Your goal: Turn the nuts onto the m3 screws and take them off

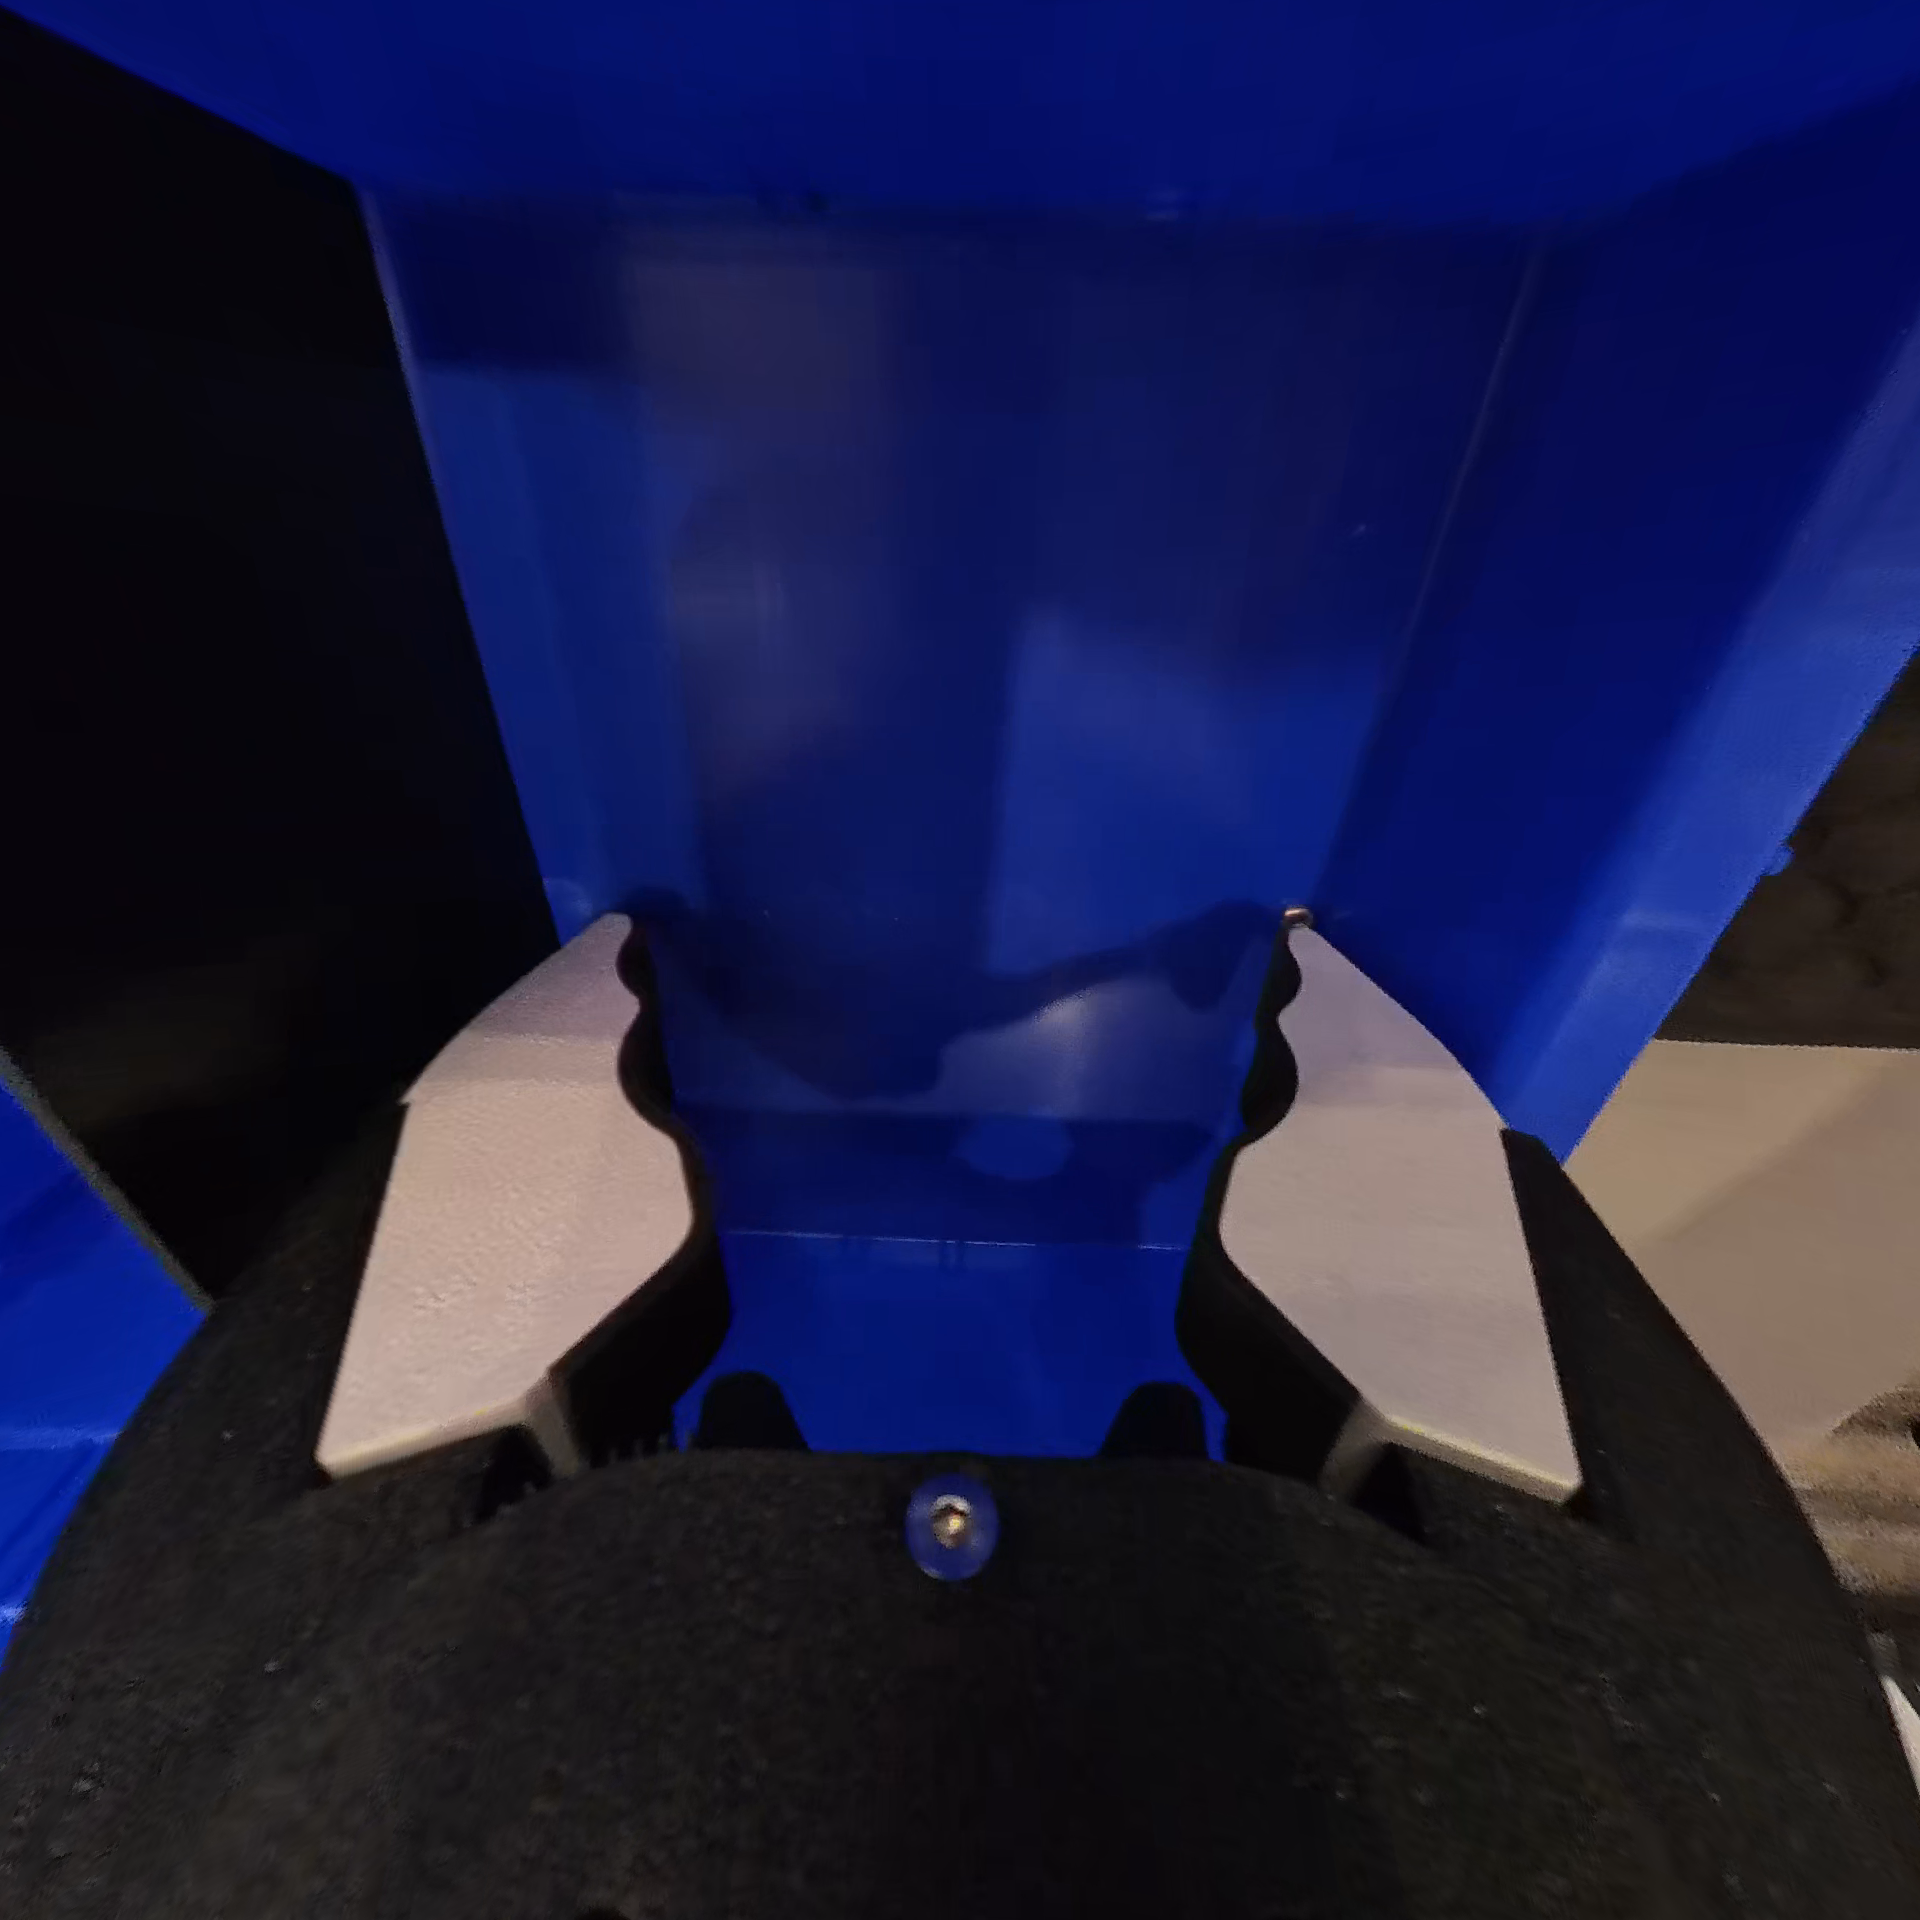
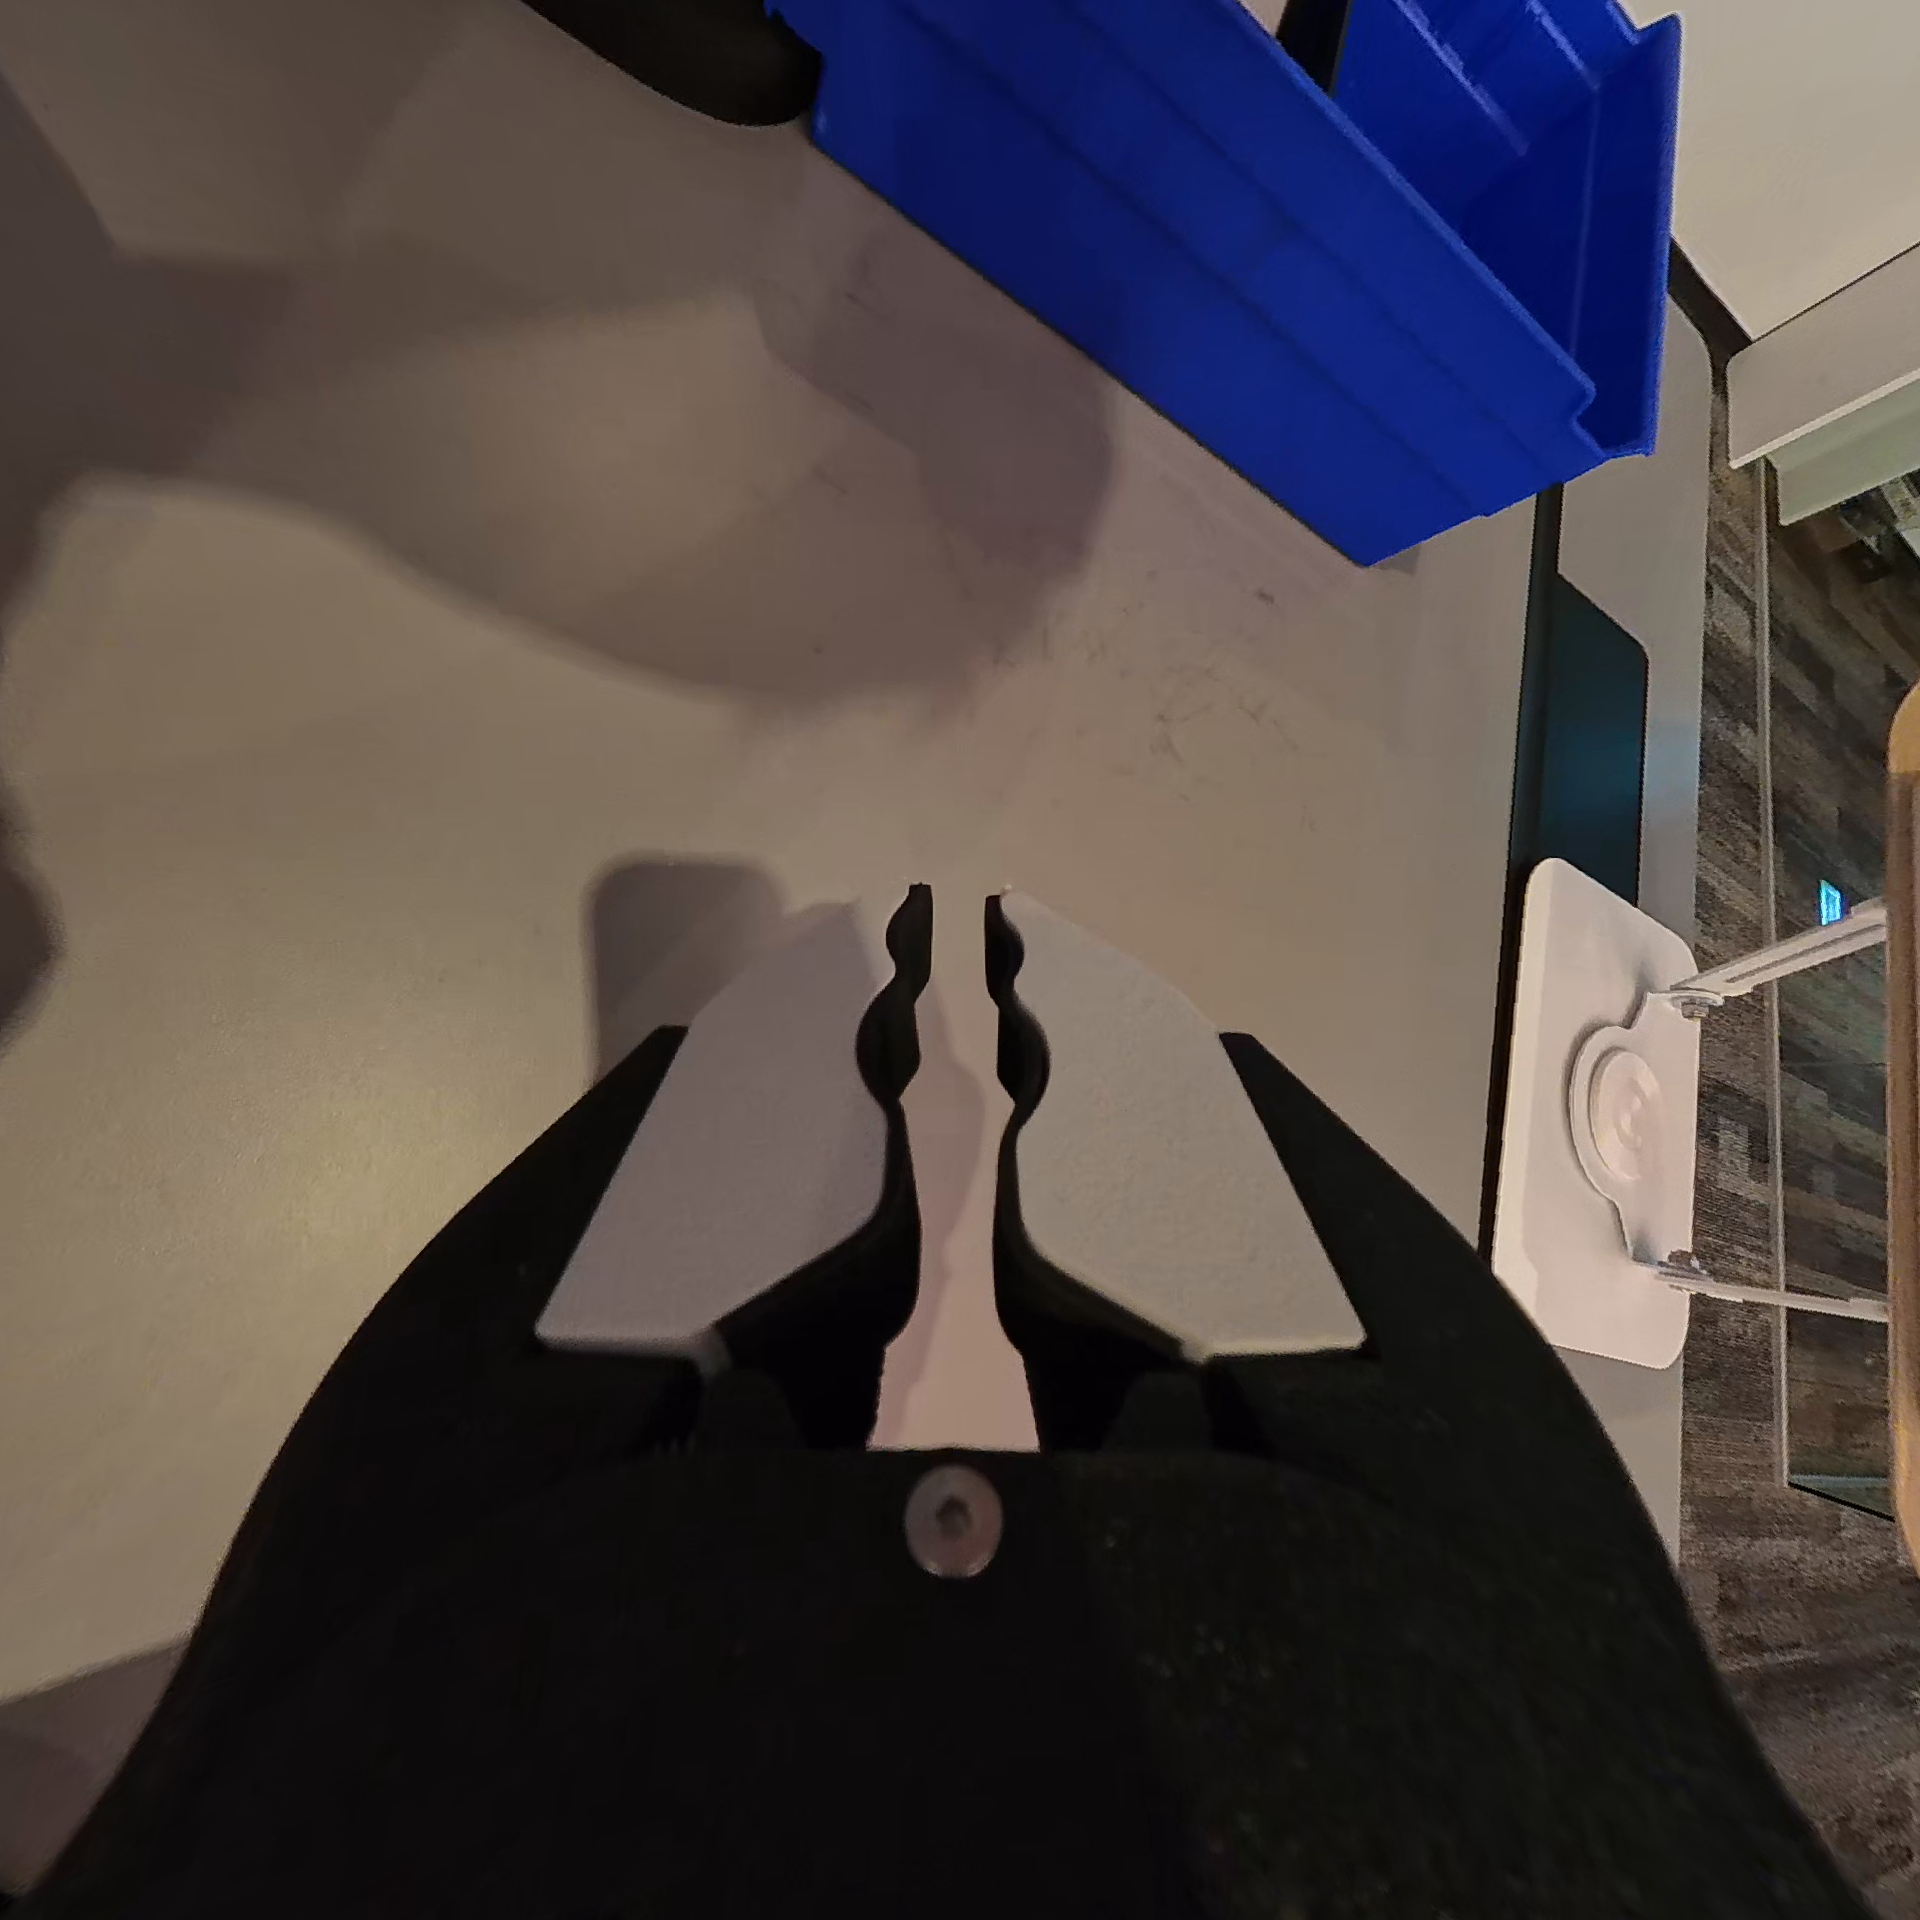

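My left gripper (image 1: 961, 925) is open wide and reaches into a blue plastic bin (image 1: 935, 582), with its fingertips near the bin floor. A tiny shiny metal piece (image 1: 1296, 914) sits right at the tip of its right finger; I cannot tell whether it is a nut or a screw. Nothing lies between the jaws. My right gripper (image 2: 956, 896) hovers over the pale table (image 2: 416, 987). Its jaws stand a narrow gap apart and nothing shows between them. No other nuts or screws show in either view.
In the right wrist view a blue bin (image 2: 1195, 260) stands at the far side of the table. The table's right edge (image 2: 1621, 935) drops to a patterned floor. A white plate with metal rods (image 2: 1600, 1122) is fixed at that edge. About 35 cm separates my left fingertips from my right.
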Demonstrator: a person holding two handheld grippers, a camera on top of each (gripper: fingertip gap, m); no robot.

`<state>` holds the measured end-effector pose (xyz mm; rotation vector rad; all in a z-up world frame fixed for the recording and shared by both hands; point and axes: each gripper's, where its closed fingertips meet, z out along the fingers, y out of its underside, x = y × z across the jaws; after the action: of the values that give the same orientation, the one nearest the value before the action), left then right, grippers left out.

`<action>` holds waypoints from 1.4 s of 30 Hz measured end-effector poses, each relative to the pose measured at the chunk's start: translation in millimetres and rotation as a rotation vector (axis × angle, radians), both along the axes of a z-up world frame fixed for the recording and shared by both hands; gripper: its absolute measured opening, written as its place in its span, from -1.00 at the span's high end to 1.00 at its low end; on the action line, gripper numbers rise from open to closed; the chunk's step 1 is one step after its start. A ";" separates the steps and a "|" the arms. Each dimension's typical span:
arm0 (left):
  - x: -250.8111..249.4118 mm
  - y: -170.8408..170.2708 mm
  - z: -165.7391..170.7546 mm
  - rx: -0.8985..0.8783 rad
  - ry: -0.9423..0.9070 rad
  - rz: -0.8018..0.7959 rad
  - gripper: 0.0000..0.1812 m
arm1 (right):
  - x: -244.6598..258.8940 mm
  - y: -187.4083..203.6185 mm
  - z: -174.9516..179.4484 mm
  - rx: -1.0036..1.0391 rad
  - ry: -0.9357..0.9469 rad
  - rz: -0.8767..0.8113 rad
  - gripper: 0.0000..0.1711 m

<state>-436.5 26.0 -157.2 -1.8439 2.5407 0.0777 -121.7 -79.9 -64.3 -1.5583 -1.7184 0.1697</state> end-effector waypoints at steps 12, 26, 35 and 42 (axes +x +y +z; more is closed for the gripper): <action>1.6 -2.2 1.2 -0.030 -0.023 0.087 -0.21 | -0.9 -2.1 -1.8 0.002 -0.022 0.008 0.89; -2.0 7.0 0.5 0.077 0.047 -0.008 -0.24 | -1.4 -3.1 -1.6 0.002 -0.023 0.014 0.89; -8.1 5.7 6.9 0.097 0.016 0.053 -0.21 | -1.9 -4.2 -1.6 -0.004 -0.024 0.018 0.89; -3.6 -0.8 0.1 -0.044 0.007 0.158 -0.23 | -1.4 -4.0 -1.5 -0.001 -0.029 0.014 0.89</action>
<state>-440.1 25.1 -157.0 -2.0608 2.4161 0.0296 -123.1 -83.9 -65.8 -1.5565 -1.7524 0.1557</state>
